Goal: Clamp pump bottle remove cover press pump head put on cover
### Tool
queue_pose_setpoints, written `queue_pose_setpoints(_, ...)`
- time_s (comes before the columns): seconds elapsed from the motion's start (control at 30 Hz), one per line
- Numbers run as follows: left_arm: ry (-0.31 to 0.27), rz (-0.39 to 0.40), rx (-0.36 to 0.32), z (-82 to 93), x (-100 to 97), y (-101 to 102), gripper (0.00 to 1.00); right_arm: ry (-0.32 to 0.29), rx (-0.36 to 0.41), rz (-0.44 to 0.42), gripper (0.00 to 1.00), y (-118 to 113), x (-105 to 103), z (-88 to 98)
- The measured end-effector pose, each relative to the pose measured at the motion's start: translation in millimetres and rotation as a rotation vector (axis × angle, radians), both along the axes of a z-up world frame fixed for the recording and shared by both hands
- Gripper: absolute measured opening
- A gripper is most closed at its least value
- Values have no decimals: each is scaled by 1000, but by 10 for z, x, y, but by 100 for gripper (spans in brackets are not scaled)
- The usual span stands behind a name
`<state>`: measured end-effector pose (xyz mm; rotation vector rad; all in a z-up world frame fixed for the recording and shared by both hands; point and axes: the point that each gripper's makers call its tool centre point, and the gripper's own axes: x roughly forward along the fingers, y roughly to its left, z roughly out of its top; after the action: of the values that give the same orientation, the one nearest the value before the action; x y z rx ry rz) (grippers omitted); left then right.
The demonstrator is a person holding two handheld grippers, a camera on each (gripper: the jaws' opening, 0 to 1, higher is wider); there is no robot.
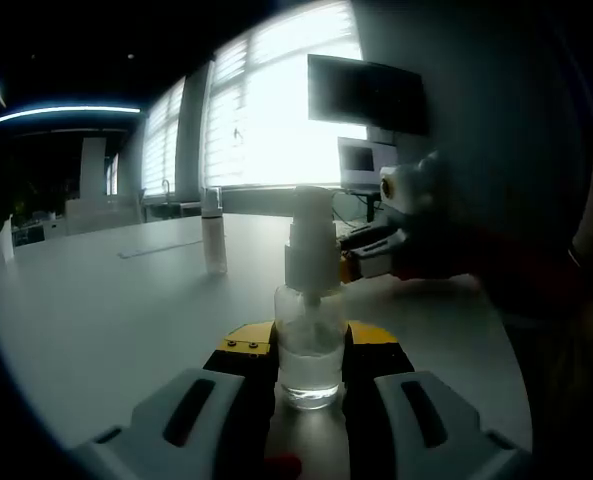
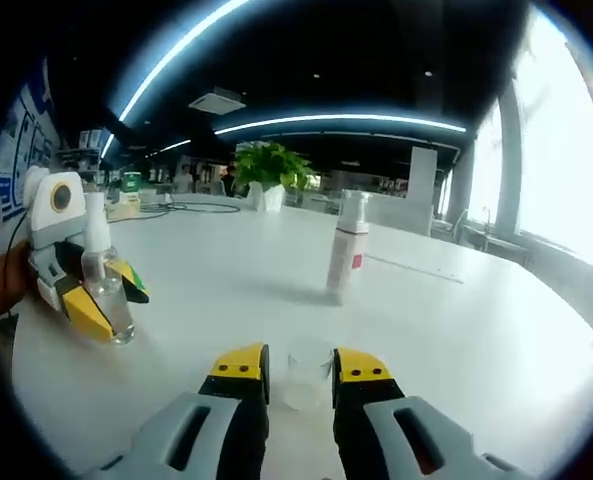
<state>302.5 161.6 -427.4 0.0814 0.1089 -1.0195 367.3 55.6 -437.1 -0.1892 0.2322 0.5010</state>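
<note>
clear pump bottle (image 1: 309, 345) clamped between left fingers (image 1: 238, 352); right fingers (image 2: 241, 366) pinch its clear cover (image 2: 305, 372).

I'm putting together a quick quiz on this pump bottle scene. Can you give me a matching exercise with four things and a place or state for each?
Things:
1. clear pump bottle
2. clear cover
3. pink-labelled bottle
4. potted plant

Places or states:
A. far across the white table, green leaves
B. between the right gripper jaws, off its bottle
C. clamped upright in the left gripper, pump head bare
D. standing free in mid-table, untouched

Pairs: 1-C, 2-B, 3-D, 4-A
</note>
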Motion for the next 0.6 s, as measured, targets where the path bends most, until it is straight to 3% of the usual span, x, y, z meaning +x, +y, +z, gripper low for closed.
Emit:
queue_pose_setpoints(0.23,-1,0,1,2,-6,-5,16,13,30,-23,12,-31,8,3)
queue_pose_setpoints(0.6,-3,1,1,5,-12,-7,16,-2,39,-18,12,-63,9,-30)
